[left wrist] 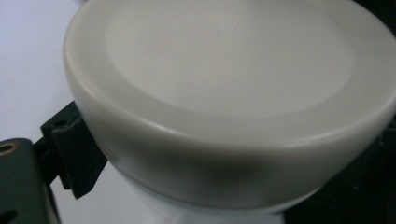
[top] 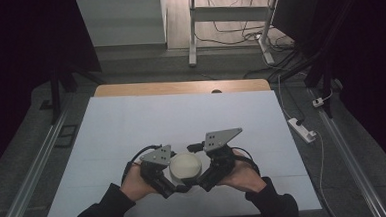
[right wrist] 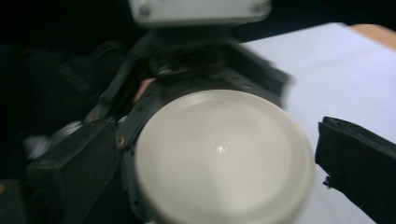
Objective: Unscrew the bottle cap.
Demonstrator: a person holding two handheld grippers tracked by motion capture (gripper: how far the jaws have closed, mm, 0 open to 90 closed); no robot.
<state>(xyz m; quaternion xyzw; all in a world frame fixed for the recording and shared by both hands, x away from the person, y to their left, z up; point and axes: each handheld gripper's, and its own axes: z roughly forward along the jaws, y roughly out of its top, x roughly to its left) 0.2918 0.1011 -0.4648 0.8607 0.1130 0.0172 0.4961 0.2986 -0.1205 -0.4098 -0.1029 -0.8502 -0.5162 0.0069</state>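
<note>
I have the round white container (top: pixel 185 167) on the white counter (top: pixel 132 126), near its front edge. My left gripper (top: pixel 169 186) sits tight against the container's left side, clamped around its body under the lid. My right gripper (top: pixel 204 182) stands spread, one jaw either side of the lid, apart.

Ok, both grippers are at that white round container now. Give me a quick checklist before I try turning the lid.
1. Container upright on the white sheet: ok.
2. Lid seated level on the body: ok.
3. Left gripper closed on the body below the lid: cannot tell; one jaw sits beside it.
4. Right gripper clamped on the lid: not ok; a gap shows beside one jaw.
5. Sheet around the container free of other items: ok.
</note>
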